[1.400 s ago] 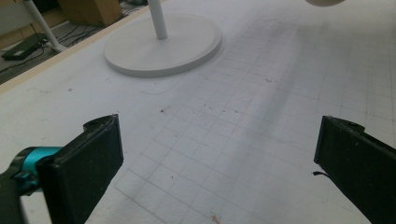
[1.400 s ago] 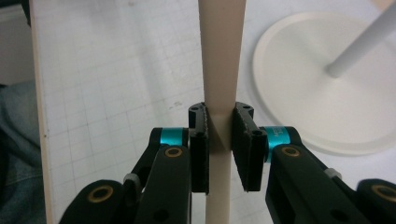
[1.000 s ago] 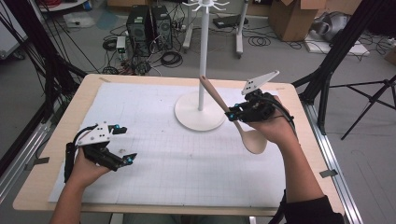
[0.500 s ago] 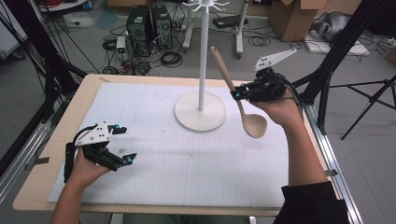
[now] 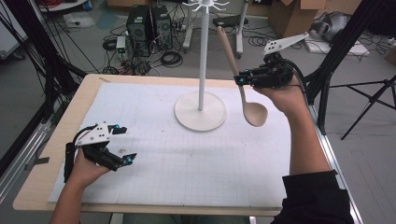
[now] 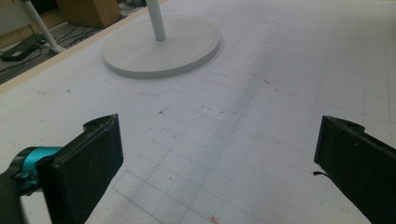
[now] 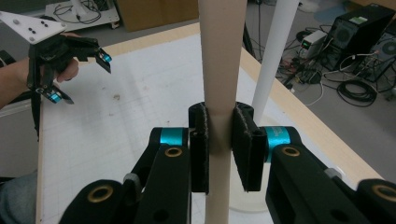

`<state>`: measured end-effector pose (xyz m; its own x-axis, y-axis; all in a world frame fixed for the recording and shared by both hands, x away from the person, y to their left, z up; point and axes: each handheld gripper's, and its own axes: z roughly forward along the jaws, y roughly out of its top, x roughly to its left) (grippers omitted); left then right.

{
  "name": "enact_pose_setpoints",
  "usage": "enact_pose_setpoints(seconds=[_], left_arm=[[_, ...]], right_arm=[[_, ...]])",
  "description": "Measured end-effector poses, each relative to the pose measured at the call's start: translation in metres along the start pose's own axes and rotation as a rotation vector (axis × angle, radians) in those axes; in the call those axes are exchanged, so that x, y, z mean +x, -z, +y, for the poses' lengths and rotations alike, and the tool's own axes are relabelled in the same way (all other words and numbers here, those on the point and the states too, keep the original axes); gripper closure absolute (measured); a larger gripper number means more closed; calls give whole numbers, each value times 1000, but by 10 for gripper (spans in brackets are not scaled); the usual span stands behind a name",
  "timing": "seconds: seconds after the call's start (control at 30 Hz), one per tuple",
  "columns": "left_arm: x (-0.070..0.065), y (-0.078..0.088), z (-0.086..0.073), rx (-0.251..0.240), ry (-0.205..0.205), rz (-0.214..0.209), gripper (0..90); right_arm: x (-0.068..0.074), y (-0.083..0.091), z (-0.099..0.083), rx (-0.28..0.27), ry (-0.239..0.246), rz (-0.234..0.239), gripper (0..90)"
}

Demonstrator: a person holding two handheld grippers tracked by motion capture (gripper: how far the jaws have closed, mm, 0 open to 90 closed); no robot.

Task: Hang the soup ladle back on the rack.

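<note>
A pale wooden spoon (image 5: 243,93) hangs in the air right of the white hook stand (image 5: 201,60), bowl down, handle tilted up toward the stand's top. My right gripper (image 5: 241,79) is shut on its handle; in the right gripper view both pads clamp the wooden spoon handle (image 7: 219,84), with the stand's pole (image 7: 273,56) just behind. My left gripper (image 5: 125,144) rests low over the white grid mat (image 5: 187,158) at the front left, jaws wide apart and nothing between them. In the left gripper view the stand's round base (image 6: 163,46) lies ahead.
The stand's base (image 5: 201,112) sits at the back middle of the mat. The wooden table edge (image 5: 140,207) runs along the front. Computers, cables and boxes lie on the floor beyond the table. Black frame posts stand at both sides.
My right gripper has lifted the spoon up and away from the mat, and the handle now reaches near the stand's top. The left gripper has stayed where it was.
</note>
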<state>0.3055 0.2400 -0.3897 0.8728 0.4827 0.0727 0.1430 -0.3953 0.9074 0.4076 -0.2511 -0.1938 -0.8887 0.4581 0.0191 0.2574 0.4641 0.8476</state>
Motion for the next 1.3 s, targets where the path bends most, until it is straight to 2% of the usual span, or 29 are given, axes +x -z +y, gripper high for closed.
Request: enact_pose_setpoints(seconds=[0.27, 0.67, 0.93, 1.3], left_arm=[[0, 1, 0, -3, -4, 1, 17], [0, 1, 0, -4, -1, 2, 17], [1, 3, 0, -5, -1, 6, 17], [1, 4, 0, -7, -1, 5, 17]], right_arm=[[-5, 6, 4, -14, -16, -23, 778], [-20, 16, 24, -49, -57, -57, 778], [-29, 12, 30, -22, -75, -72, 778], [-34, 8, 28, -12, -94, -64, 778]])
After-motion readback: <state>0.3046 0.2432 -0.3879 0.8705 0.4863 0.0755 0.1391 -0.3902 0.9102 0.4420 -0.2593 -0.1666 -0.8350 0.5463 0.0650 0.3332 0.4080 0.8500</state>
